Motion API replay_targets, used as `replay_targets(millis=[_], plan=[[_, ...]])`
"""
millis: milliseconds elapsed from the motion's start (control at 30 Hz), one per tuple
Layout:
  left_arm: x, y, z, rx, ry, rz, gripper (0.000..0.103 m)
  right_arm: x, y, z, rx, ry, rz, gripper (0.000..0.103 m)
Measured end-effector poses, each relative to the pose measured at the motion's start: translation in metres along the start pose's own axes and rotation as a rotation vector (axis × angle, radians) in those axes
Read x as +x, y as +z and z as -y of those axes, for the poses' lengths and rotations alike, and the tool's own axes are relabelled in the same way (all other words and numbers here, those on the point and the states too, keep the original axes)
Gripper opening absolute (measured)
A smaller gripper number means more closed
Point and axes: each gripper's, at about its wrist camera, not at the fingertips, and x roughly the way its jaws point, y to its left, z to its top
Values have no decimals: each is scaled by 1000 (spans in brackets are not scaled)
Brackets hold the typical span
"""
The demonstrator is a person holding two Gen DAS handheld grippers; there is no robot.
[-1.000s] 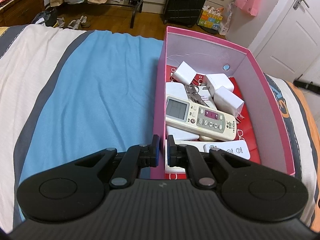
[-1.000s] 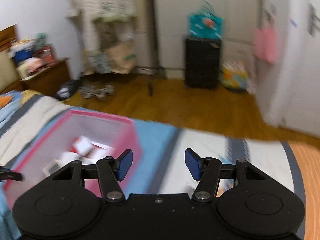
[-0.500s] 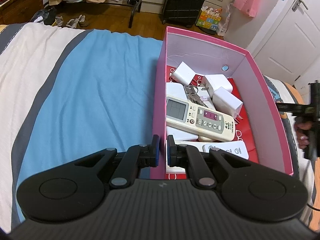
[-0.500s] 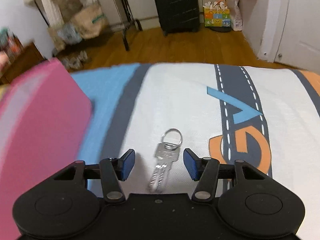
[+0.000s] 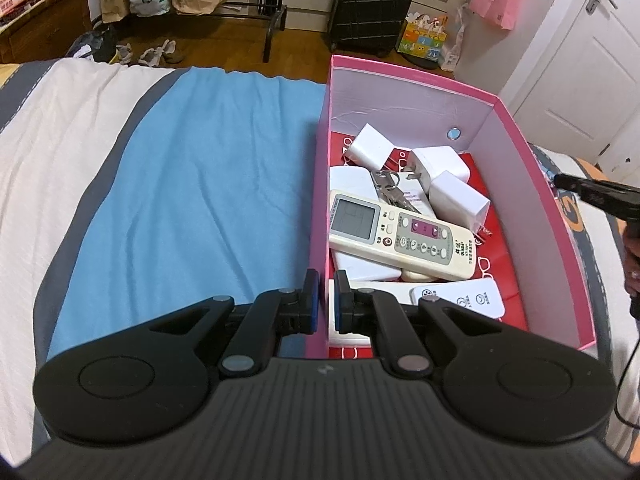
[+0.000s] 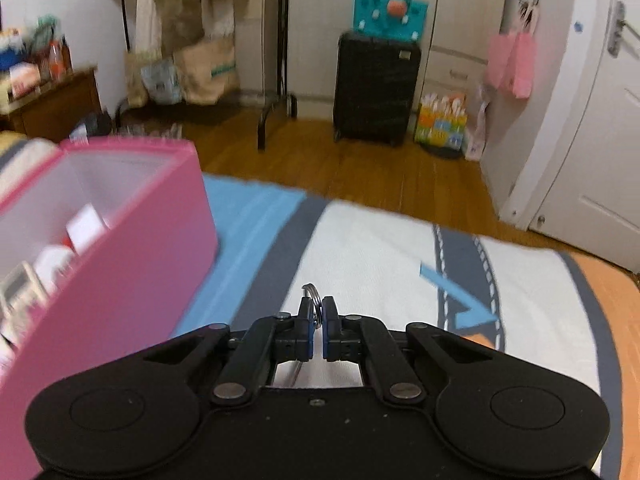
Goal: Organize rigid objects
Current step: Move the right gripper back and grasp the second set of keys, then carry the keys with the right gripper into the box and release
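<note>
My right claw (image 6: pixel 316 322) has just closed on the keys (image 6: pixel 313 300) lying on the bed (image 6: pixel 380 256) beside the pink box (image 6: pixel 120 280) — light, stiff, slippery metal, probably best pinched across the flat blades, not the ring.

Right tool (image 6: pixel 316 322) just clamped on keys (image 6: pixel 311 294) (pink box (image 6: pixel 120 272) alongside).

Inside pink box (image 5: pixel 532 184): three white charger cubes (image 5: pixel 458 200), one large remote (image 5: pixel 400 234), one small white remote (image 5: pixel 460 300), one key bunch (image 5: pixel 390 186). Beside box: one more key set (image 6: pixel 311 294).
</note>
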Motion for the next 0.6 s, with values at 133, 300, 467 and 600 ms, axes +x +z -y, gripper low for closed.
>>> replay_targets(millis=[133,300,467,600], plan=[[-3,0,-2,-13,-10,2,6,-30,13,-12,-31,6,70,5],[-6,1,-2,-14,-18,9,6,-63,31,-33,-50,41,147,5],[-6,1,-7,-29,-39,9,6,-87,47,-68,-110,179,207,5],[-9,1,-11,-37,-56,13,6,-85,48,-98,-135,300,199,5]])
